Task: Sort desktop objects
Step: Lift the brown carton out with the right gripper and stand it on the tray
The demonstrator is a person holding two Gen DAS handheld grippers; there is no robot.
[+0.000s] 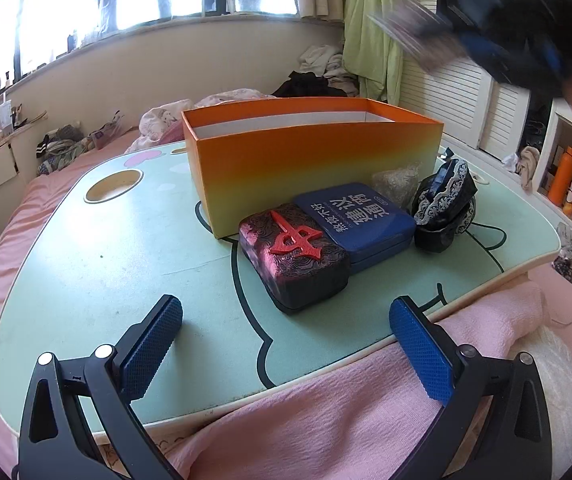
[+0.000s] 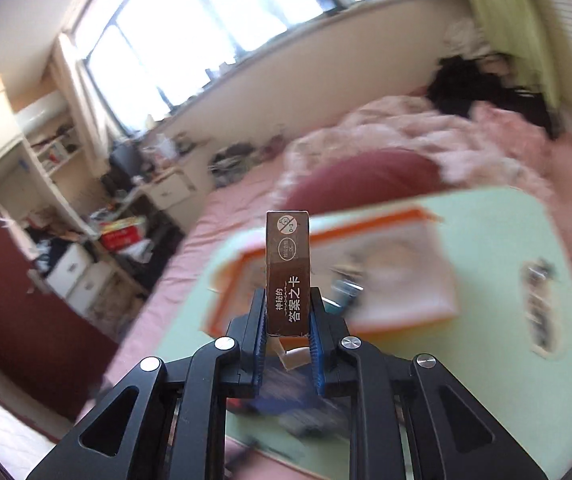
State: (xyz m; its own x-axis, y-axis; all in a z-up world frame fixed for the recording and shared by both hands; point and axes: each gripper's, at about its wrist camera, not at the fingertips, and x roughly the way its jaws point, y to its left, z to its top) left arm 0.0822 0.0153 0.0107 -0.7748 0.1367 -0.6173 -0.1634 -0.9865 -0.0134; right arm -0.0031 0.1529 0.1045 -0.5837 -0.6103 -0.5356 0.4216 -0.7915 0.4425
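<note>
Orange box (image 1: 310,160): left wrist view, centre of the frame, standing open-topped on the pale green bench (image 1: 86,264).
Red-and-black case (image 1: 294,264): just below the box, lying flat, touching the blue tin (image 1: 358,224) on its right.
Black lace pouch (image 1: 444,204): right of the tin, near the bench's right edge; a small silvery bag (image 1: 396,184) sits between it and the box.
Left claw (image 1: 286,340): bottom of the frame, released, blue pads wide apart, nothing between them, over the bench's near edge and the pink bed cover (image 1: 306,420).
Right claw (image 1: 486,36): upper right of the frame, a dark and blue blur above the box.
Brown card box (image 2: 288,276): right wrist view, centre of the frame, standing upright between the pads.
Right claw (image 2: 288,320): clenched on the lower part of the brown card box, pads pressing both narrow sides.
Orange box (image 2: 326,276): behind the card box, blurred, seen from above with its white inside showing.
Bench (image 2: 506,360): blurred green surface across the lower right.
Bed (image 2: 238,200): pink, behind the bench.
</note>
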